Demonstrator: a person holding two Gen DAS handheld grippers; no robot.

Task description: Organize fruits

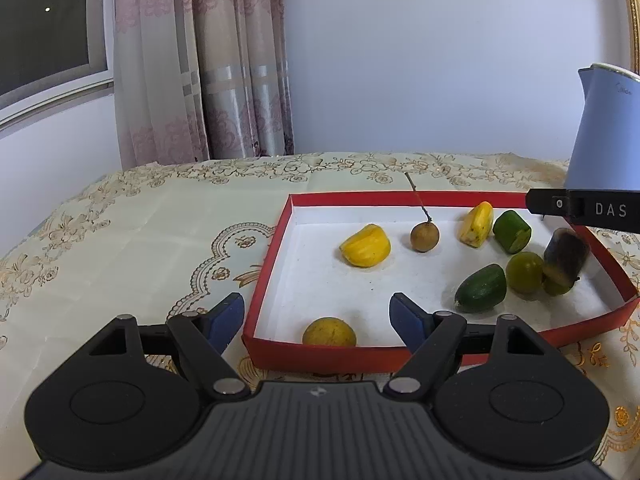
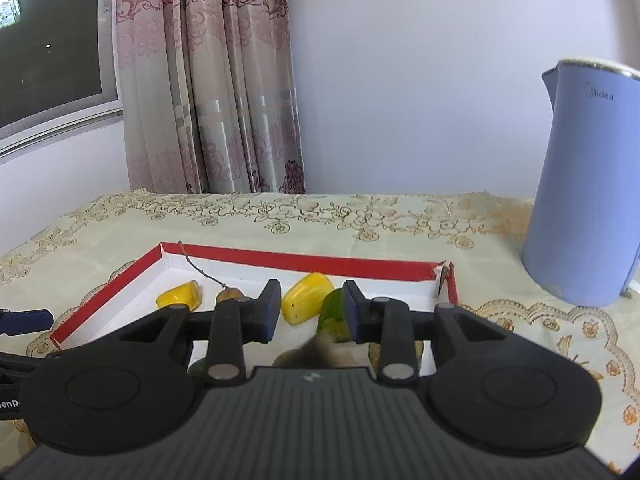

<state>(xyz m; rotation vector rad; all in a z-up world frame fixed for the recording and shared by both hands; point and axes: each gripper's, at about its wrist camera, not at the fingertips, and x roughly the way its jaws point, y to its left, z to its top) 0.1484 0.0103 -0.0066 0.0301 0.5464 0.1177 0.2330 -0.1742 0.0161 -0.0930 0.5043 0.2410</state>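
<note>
A red-walled white tray (image 1: 267,276) lies on the table and holds several fruits: two yellow pieces (image 1: 366,245), a brown longan with a stem (image 1: 424,236), a green cut piece (image 1: 512,232), a green oval fruit (image 1: 480,289), a lime (image 1: 524,266) and a yellow round fruit (image 1: 329,332) at the near wall. A dark blurred fruit (image 1: 566,258) is in the air above the tray's right side, under my right gripper (image 1: 584,210). My left gripper (image 1: 316,318) is open over the tray's near left corner. My right gripper (image 2: 308,310) is open above the tray (image 2: 280,259), the blurred fruit (image 2: 320,350) below it.
A light blue electric kettle (image 2: 580,200) stands on the table right of the tray. The embroidered tablecloth (image 1: 140,232) covers the table. A curtain (image 1: 200,60) and window are behind the table's far edge.
</note>
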